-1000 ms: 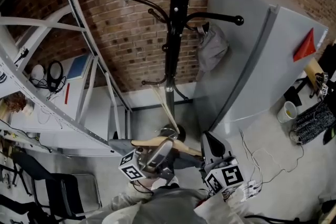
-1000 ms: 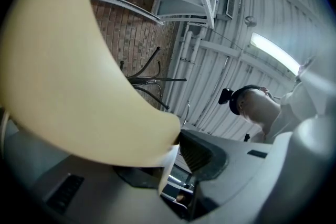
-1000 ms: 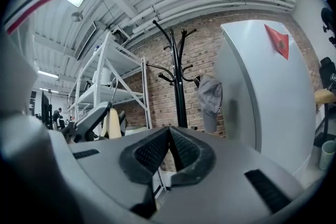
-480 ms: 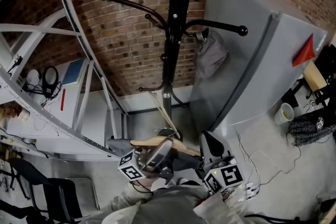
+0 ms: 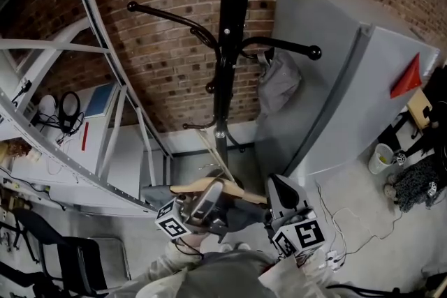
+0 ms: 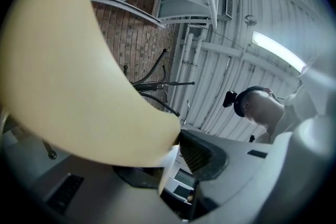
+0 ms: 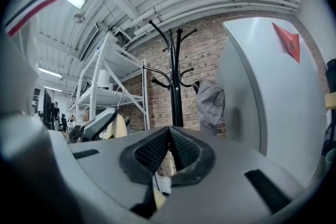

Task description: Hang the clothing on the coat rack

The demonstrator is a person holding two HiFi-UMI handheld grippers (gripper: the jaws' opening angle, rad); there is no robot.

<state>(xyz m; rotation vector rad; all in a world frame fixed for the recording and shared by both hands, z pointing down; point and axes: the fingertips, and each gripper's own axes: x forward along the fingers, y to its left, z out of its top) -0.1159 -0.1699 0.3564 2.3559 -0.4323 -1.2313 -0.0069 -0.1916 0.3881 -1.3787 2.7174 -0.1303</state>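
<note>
**A:** Which step is this?

**B:** The carry, I'd say. The wooden hanger [image 5: 209,185] sits low in front of the foot of the coat rack [image 5: 225,45]. Dark clothing [image 5: 241,215] is draped under it, and it's not yet on any hook. The left gripper [image 5: 208,197] is clamped on the hanger's middle. The right gripper [image 5: 278,190] has its pads meeting at the tips, with a pale sliver pinched lower down, probably the hanger's end.

**A:** And next?

**B:** Raise the load to the rack and drop the hanger's top over an arm. The long arm [image 5: 167,14] on the rack's left is bare. The one on its right already bears a grey garment [image 5: 278,80].

**A:** Is there room?

**B:** It's tight to the rack's right, where a grey cabinet [image 5: 349,101] stands close. To the rack's left a white shelf frame [image 5: 105,59] slants in, but the gap beside the bare arm looks open. The brick wall [image 5: 160,80] is just behind the rack.
</note>
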